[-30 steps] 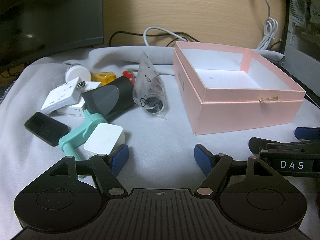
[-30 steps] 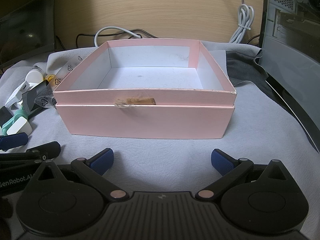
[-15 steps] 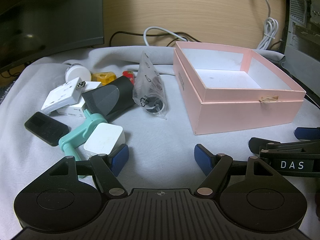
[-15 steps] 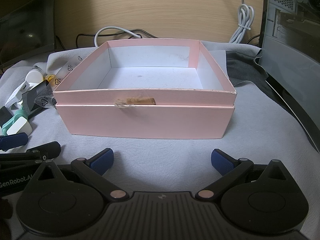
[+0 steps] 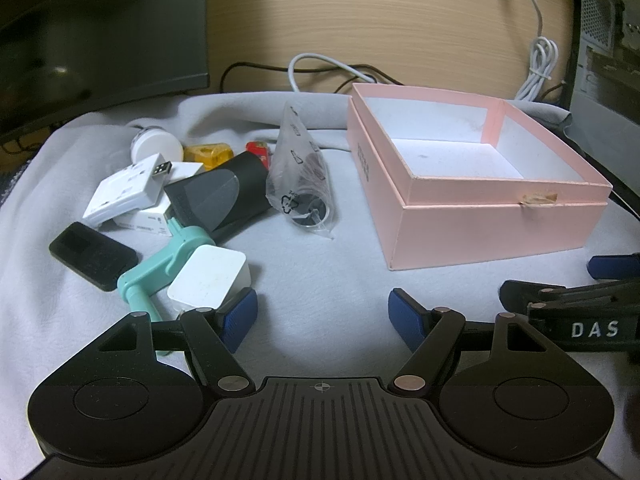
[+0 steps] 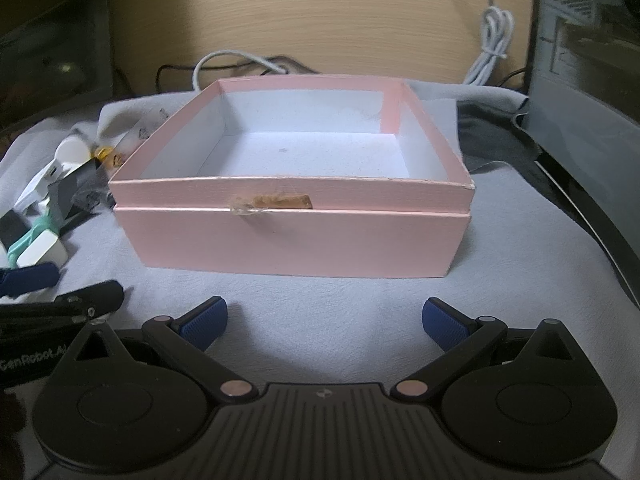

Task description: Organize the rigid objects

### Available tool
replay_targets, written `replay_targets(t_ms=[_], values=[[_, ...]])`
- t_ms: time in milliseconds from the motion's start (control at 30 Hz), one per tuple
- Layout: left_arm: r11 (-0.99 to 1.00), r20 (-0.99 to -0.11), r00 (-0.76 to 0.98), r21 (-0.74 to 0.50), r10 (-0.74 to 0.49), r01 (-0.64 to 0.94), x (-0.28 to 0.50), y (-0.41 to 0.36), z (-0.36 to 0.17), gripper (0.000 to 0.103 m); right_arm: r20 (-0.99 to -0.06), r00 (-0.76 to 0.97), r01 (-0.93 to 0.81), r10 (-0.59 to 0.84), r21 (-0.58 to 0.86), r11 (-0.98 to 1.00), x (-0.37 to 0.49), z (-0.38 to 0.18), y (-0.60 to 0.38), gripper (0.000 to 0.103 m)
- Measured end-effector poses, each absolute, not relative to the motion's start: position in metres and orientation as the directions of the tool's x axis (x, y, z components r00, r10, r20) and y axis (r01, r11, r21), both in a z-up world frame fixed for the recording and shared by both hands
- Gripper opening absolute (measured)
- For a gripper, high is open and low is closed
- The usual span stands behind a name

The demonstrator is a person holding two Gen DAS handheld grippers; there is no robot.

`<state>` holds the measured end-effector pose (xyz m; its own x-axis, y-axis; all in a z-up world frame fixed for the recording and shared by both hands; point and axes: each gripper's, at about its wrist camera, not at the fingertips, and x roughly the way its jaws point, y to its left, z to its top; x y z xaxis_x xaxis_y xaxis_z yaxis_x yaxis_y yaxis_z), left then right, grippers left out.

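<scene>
Here, the pink box (image 6: 292, 236) sits open on the gray cloth (image 5: 320, 272), with small things — a white cube (image 5: 208, 276), a black phone (image 5: 92, 256) — piled to its left. The left gripper (image 5: 324, 314) and right gripper (image 6: 324, 320) both have fingers spread apart, holding nothing.

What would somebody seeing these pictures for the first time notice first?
Probably the open pink cardboard box, sitting empty on the grey cloth directly ahead of the right claw. Next, the heap of small things to its left: a white square charger block, a mint green plastic holder, a flat black device and a clear plastic bag. The left claw is open, one fingertip beside the charger.
</scene>
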<state>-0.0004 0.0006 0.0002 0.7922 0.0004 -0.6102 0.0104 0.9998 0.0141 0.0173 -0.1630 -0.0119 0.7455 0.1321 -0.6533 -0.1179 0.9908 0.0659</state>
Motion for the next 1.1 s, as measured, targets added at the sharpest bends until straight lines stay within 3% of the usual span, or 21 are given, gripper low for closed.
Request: replay_targets(t_ms=[300, 367, 467, 567, 633, 800, 967, 1100], values=[[0.997, -0.613, 0.787, -0.076, -0.073, 0.033, -0.004, 0.017, 0.005, 0.073, -0.719, 0.685, -0.115, 0.121, 0.058, 0.992, 0.025, -0.008, -0.163, 0.103], [0.994, -0.630, 0.770, -0.098, -0.100, 0.049, -0.008, 0.025, 0.012, 0.067, -0.732, 0.669, -0.134, 0.130, 0.053, 0.989, 0.028, -0.006, -0.163, 0.103], [0.992, -0.614, 0.780, -0.110, -0.120, 0.066, -0.020, 0.043, 0.032, 0.067, -0.762, 0.625, -0.202, 0.169, 0.051, 0.978, 0.034, -0.001, -0.161, 0.102], [0.998, -0.588, 0.808, -0.063, -0.034, -0.004, -0.032, 0.075, 0.056, 0.067, -0.732, 0.637, -0.277, 0.244, 0.078, 0.958, 0.025, 0.008, -0.147, 0.098], [0.989, -0.592, 0.805, -0.095, 0.034, -0.111, -0.036, 0.110, 0.066, 0.066, -0.686, 0.670, -0.314, 0.284, 0.085, 0.946, 0.013, 0.014, -0.126, 0.097], [0.966, -0.629, 0.772, -0.132, 0.093, -0.224, -0.034, 0.173, 0.068, 0.066, -0.609, 0.663, -0.448, 0.436, 0.145, 0.882, -0.005, 0.032, -0.064, 0.086], [0.986, -0.622, 0.783, -0.136, -0.008, -0.098, -0.035, 0.189, 0.074, 0.065, -0.610, 0.629, -0.459, 0.481, 0.208, 0.864, 0.014, 0.032, -0.005, 0.068], [0.993, -0.640, 0.762, -0.113, -0.100, 0.035, -0.024, 0.177, 0.069, 0.064, -0.661, 0.593, -0.442, 0.460, 0.210, 0.872, 0.027, 0.019, 0.016, 0.059]])
